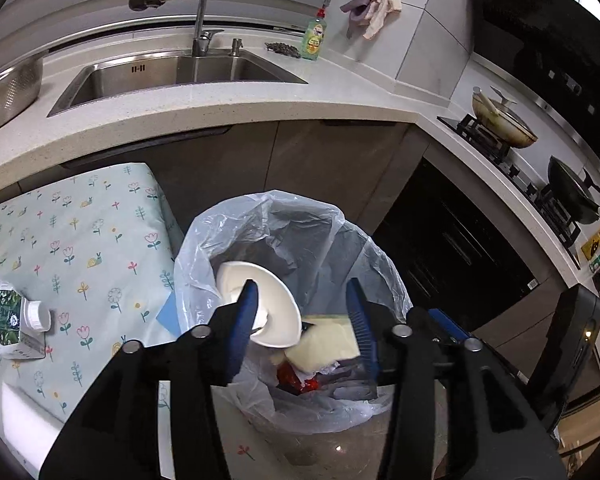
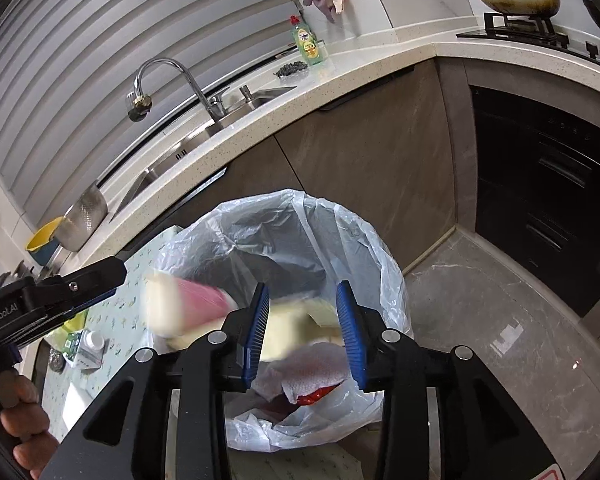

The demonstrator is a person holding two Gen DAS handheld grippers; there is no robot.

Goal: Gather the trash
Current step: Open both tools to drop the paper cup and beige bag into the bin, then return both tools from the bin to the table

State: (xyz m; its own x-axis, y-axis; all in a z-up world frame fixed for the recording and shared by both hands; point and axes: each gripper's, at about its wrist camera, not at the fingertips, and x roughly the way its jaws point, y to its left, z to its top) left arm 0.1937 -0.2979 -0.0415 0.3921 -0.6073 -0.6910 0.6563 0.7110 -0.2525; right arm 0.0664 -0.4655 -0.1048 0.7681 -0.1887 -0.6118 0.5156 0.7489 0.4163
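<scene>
A bin lined with a clear plastic bag (image 1: 236,240) stands on the floor beside a table with a flowered cloth (image 1: 80,240). My left gripper (image 1: 304,312) is open above the bin. A white paper cup (image 1: 260,308) lies against its left finger, untouched by the other pad. In the right wrist view the cup (image 2: 188,308) is a pink and white blur over the bag's edge. My right gripper (image 2: 304,320) is open over the bag (image 2: 260,220), with a blurred cream piece (image 2: 292,320) below its fingers. A red wrapper (image 1: 296,378) and a paper towel (image 2: 312,364) lie inside. A green carton (image 1: 8,320) rests on the table.
Behind the bin runs a pale counter (image 1: 220,108) with a steel sink (image 1: 172,76), a tap, a dish soap bottle (image 1: 314,38) and a colander (image 1: 8,92). A stove with pans (image 1: 504,120) and a dark oven front (image 1: 460,240) are at right. A person's hand (image 2: 24,420) holds the left gripper.
</scene>
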